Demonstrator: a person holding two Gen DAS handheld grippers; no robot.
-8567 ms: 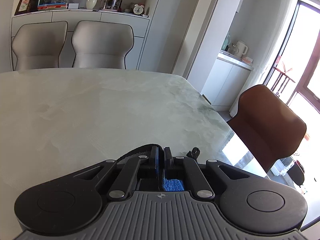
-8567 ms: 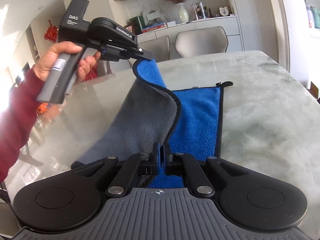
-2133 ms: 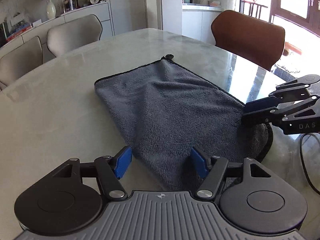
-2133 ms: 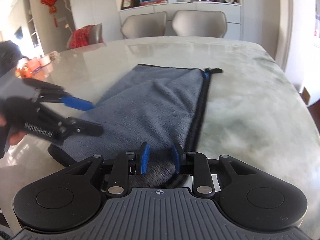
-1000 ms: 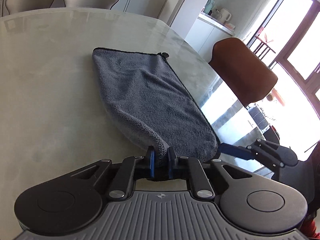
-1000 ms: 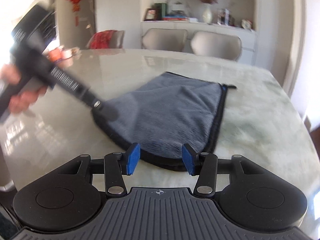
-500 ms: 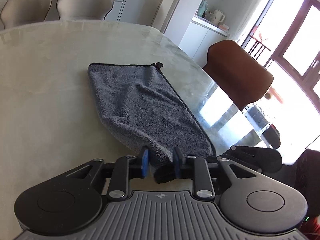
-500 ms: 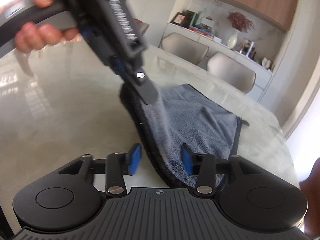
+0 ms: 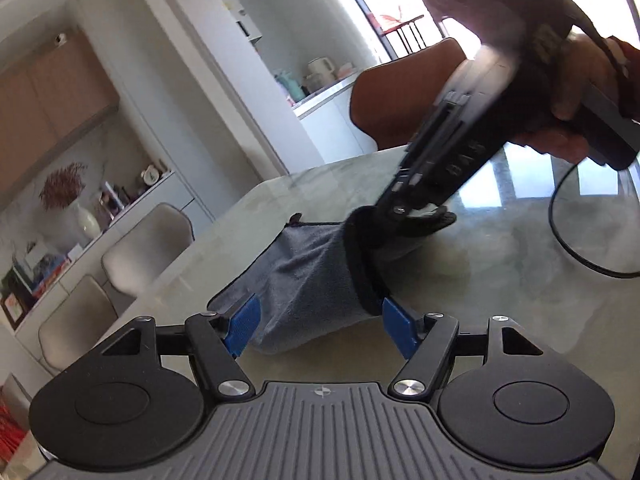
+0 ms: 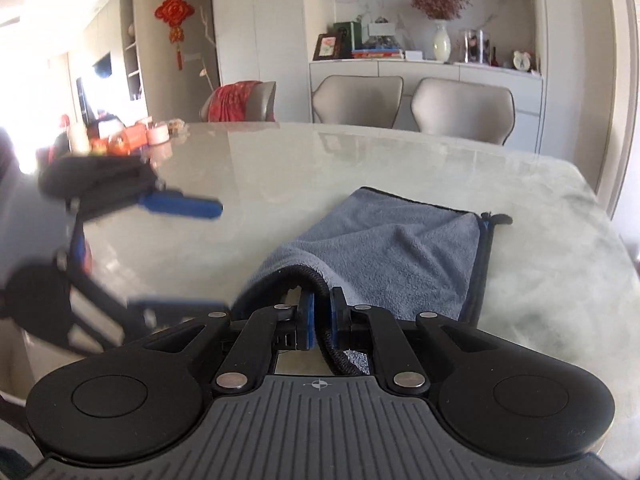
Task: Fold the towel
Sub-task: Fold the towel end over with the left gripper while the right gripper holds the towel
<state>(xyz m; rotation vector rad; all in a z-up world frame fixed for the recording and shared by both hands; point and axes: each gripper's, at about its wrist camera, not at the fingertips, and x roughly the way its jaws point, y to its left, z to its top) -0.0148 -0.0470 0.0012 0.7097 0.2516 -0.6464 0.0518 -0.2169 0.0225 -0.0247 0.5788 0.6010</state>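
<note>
Towel: grey side up, folded, lying on the marble table, right half of the right wrist view. Black piping runs along its right edge, with a sliver of blue lining and a small hang loop at the far right corner. Near end is lifted off the table and humps up toward the camera.

Going left to right in the right wrist view:
- Left gripper at far left, motion-blurred, jaws spread wide, nothing between them. One blue pad points toward the table centre, the other sits low near the towel's near-left corner. Apart from the cloth, as far as the blur allows.
- Right gripper at centre bottom, clamped on the towel's piped near edge; the black hem passes between the two blue pads and curls back toward the camera.

Left wrist view, same order:
- Left gripper pads wide apart, towel end lying between them but not pinched; whether either pad touches the cloth I cannot tell.
- Right gripper, blurred, comes in from the upper right, held in the right hand, its tip buried in the bunched dark hem, which is raised off the table.
- Black cable loops on the table at far right.
- Brown chair behind the table edge.
</note>
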